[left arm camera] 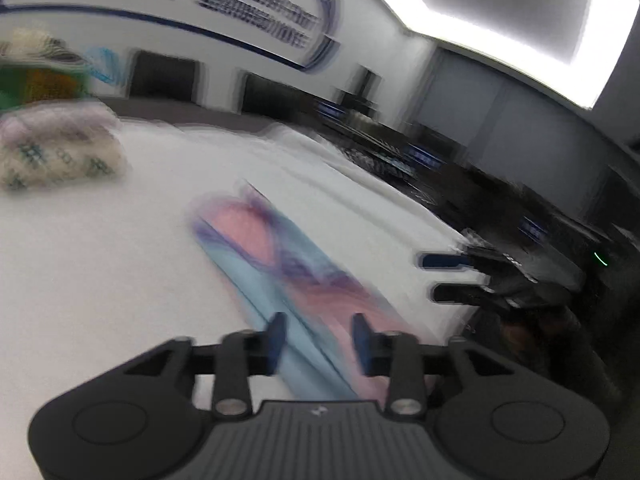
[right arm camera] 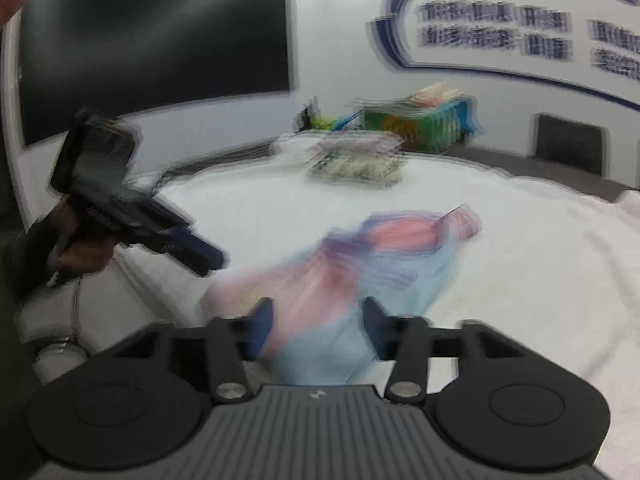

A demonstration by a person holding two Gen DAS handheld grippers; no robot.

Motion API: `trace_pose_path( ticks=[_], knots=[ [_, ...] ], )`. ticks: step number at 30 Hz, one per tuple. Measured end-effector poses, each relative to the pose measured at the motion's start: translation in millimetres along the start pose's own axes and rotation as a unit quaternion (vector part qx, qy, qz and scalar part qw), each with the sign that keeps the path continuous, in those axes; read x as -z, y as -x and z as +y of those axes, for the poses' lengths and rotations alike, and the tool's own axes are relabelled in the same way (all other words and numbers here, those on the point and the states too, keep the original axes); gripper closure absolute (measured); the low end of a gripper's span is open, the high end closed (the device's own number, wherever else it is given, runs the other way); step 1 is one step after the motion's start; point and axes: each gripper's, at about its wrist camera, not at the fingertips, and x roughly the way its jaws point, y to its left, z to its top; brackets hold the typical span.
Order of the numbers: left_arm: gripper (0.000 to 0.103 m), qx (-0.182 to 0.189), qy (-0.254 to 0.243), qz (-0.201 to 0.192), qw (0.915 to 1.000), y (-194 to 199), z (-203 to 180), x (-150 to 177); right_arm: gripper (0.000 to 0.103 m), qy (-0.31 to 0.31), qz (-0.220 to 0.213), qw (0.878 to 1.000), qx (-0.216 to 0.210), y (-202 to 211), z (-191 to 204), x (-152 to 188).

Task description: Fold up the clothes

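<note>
A pink, light-blue and purple garment (left arm camera: 280,252) lies stretched out on the white table (left arm camera: 100,260), blurred by motion. My left gripper (left arm camera: 319,336) hovers over its near end with the jaws apart; the cloth shows below the gap and no pad presses on it. My right gripper (left arm camera: 430,276) enters from the right by the table edge, jaws apart. In the right wrist view the right gripper (right arm camera: 318,320) stands open over the garment (right arm camera: 360,264). The left gripper (right arm camera: 208,256), held by a hand (right arm camera: 80,248), points in from the left.
A folded stack of patterned cloth (left arm camera: 60,152) (right arm camera: 356,160) sits at the far side of the table. Behind it stands a green basket of clothes (left arm camera: 40,84) (right arm camera: 416,124). Dark desks (left arm camera: 440,168) lie beyond the right edge. A black screen (right arm camera: 152,40) hangs on the wall.
</note>
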Motion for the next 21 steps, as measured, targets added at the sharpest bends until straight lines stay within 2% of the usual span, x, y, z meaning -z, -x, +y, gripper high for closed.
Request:
trace_pose_path(
  ticks=[1, 3, 5, 8, 10, 11, 12, 13, 14, 16, 18, 19, 20, 21],
  knots=[
    [0.050, -0.022, -0.005, 0.003, 0.9997, -11.8, 7.0, -22.0, 0.045, -0.013, -0.004, 0.999, 0.030, -15.1, -8.0, -12.3],
    [0.049, -0.067, 0.002, 0.007, 0.9977, -52.5, 20.2, -63.5, 0.042, -0.038, -0.007, 0.995, 0.090, -48.6, -25.1, -38.1],
    [0.049, -0.083, 0.010, 0.025, 0.9962, -101.4, 33.4, -90.9, 0.041, -0.046, 0.034, 0.992, 0.111, -99.1, -46.1, -60.1],
    [0.051, -0.124, 0.021, 0.058, 0.9904, -164.2, 46.9, -103.4, 0.042, -0.062, 0.099, 0.985, 0.124, -170.1, -75.2, -81.8],
    [0.059, -0.127, 0.025, 0.077, 0.9885, -185.2, 51.8, -96.2, 0.043, -0.081, 0.142, 0.978, 0.131, -205.8, -93.3, -85.0],
    [0.063, -0.131, 0.020, 0.072, 0.9886, -186.7, 51.5, -91.9, 0.052, -0.087, 0.151, 0.977, 0.125, -214.3, -99.2, -82.7],
    [0.095, -0.128, 0.009, 0.069, 0.9893, -184.9, 51.1, -88.1, 0.064, -0.092, 0.159, 0.976, 0.118, -221.4, -104.7, -80.0],
    [0.103, -0.126, 0.002, 0.065, 0.9898, -182.7, 51.1, -84.5, 0.094, -0.097, 0.166, 0.975, 0.111, -228.5, -110.2, -77.4],
    [0.103, -0.130, 0.012, 0.057, 0.9899, -177.5, 53.2, -81.6, 0.098, -0.085, 0.157, 0.979, 0.096, -227.2, -107.7, -79.4],
    [0.103, -0.165, 0.019, 0.020, 0.9860, -161.0, 55.4, -79.6, 0.098, -0.055, 0.131, 0.988, 0.063, -221.2, -99.4, -85.2],
    [0.103, -0.202, 0.018, -0.018, 0.9790, -145.7, 56.7, -78.8, 0.098, -0.024, 0.078, 0.997, 0.006, -204.0, -92.9, -92.1],
    [0.103, -0.210, 0.019, -0.015, 0.9773, -147.0, 58.8, -76.9, 0.096, -0.028, 0.076, 0.997, 0.015, -205.1, -97.8, -93.4],
    [0.103, -0.219, 0.019, -0.012, 0.9756, -148.3, 60.8, -75.1, 0.082, -0.034, 0.077, 0.996, 0.029, -207.7, -104.0, -94.5],
    [0.102, -0.226, 0.020, -0.008, 0.9739, -150.4, 62.9, -72.9, 0.070, -0.050, 0.090, 0.993, 0.061, -214.1, -114.3, -93.4]
  ],
)
